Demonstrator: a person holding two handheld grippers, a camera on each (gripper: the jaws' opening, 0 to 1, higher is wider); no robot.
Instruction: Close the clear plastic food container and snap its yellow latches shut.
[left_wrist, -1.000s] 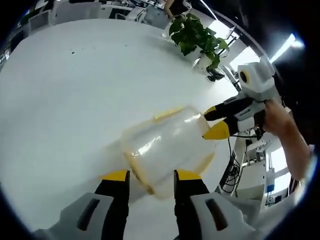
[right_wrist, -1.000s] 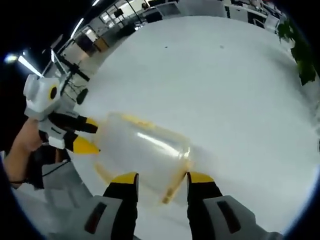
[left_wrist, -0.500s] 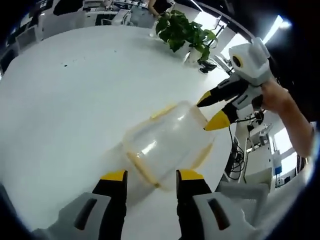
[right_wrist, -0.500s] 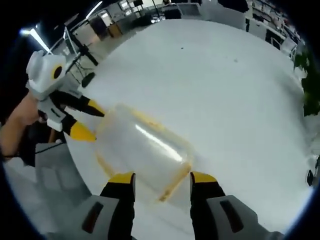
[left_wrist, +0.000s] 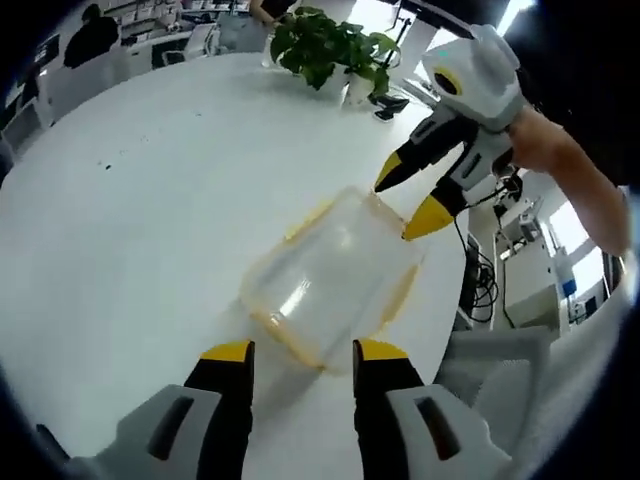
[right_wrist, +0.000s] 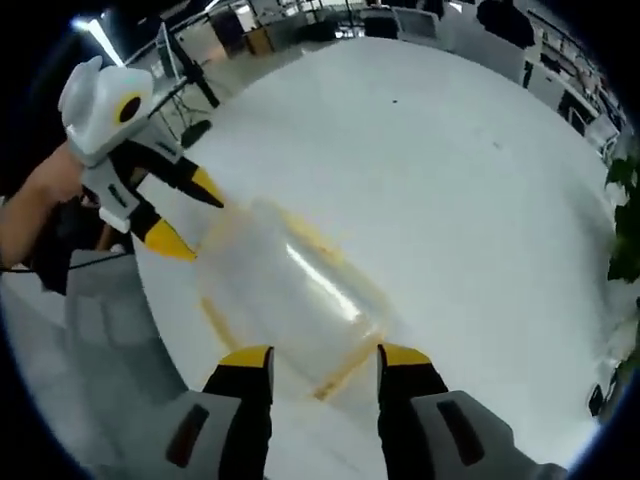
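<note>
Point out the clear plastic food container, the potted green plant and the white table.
Clear plastic food container (left_wrist: 330, 275), left gripper view, middle of its clear top.
Potted green plant (left_wrist: 325, 45), left gripper view, its leaves.
White table (right_wrist: 420, 170), right gripper view, bare surface.

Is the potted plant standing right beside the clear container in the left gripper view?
No. The potted plant stands at the white table's far edge, well apart from the clear container.

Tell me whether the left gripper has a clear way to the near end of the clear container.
Probably yes. The left gripper stands open, with the container end just ahead between its yellow tips and only bare white table around. The right gripper sits at the far end, out of the way.
</note>
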